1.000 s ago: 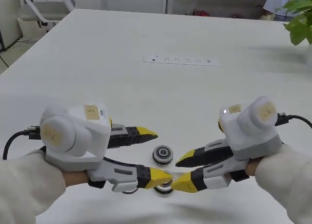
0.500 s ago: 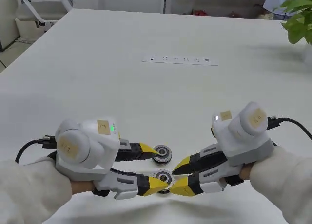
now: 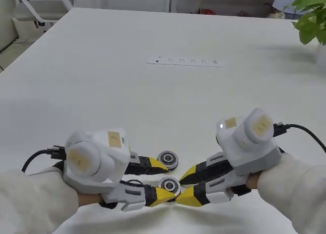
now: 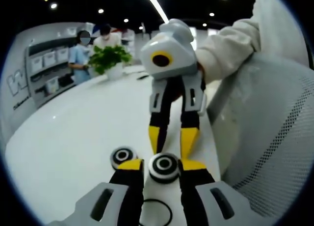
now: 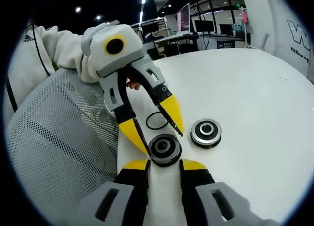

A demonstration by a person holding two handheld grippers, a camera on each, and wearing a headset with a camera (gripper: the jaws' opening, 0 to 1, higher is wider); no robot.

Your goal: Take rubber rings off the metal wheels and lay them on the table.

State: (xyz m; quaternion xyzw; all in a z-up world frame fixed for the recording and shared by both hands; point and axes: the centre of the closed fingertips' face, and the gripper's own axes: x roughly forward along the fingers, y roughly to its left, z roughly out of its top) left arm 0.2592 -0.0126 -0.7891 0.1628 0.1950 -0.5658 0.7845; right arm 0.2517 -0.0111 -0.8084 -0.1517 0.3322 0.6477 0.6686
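Wheel: near table edge, rigid; your left gripper clamps it.
Right gripper: parted; pinch stretchy rubber ring at rim.

Left gripper seen along its own jaws. A metal wheel lies flat on the white table between the yellow tips; contact cannot be judged. A second wheel sits just outside one tip. A loose black rubber ring lies between the jaw bases. The right gripper faces in, jaws apart, tips near the first wheel.
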